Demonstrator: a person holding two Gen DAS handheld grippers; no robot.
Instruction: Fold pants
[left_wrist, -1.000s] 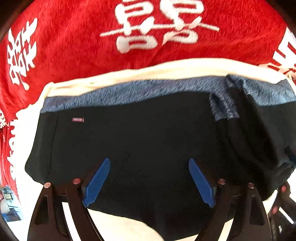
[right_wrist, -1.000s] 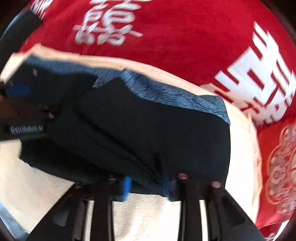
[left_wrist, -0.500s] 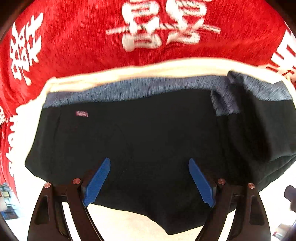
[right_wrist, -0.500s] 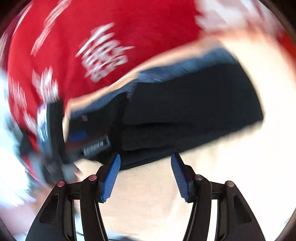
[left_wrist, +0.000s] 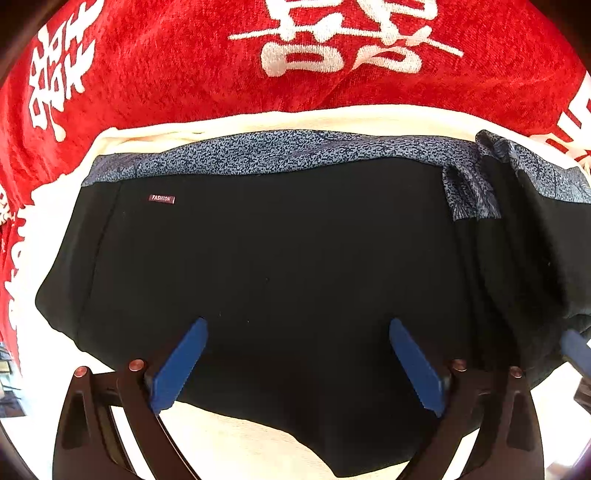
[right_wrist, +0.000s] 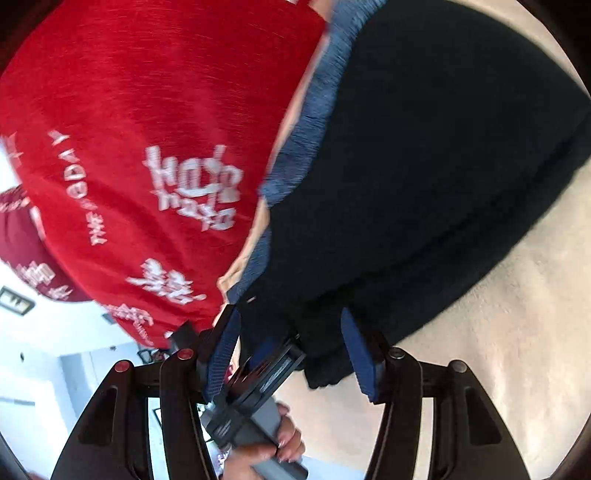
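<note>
Biggest first: red blanket (left_wrist: 166, 74) w/ white characters fills the far side, cream desk (left_wrist: 258, 439) cover underneath, and black pants (left_wrist: 288, 251) lying folded on the cream, blue-grey speckled waistband (left_wrist: 258, 155) along the far edge, small "FASHION" tag (left_wrist: 161, 198) near far left corner. Extra fold stacked on the right part of the pants, layers bunched there. Left tool (left_wrist: 297, 363) pointing steeply down over the near half of the pants, jaws just been opening, now spread wide w/ only flat cloth below them, nothing pinched. Right tool (right_wrist: 291, 354) at the pants' edge, jaws just been opening to roughly halfway, holding nothing; in its view the left tool's body and the person's hand (right_wrist: 273, 443) sit right in front, between the blue pads, so close quarters. Risks, as judged: the two tools knocking together, since the right one looks straight onto the other's handle; loose stacked layers on the right sliding or springing open now that neither tool is clamping; a one-layer pinch on the next grab dragging the top ply off and skewing the fold; near edge of the pants hanging uneven, so a crooked crease if pressed as is. Pants sit directly beneath the left tool, just beyond the right tool's tips.
</note>
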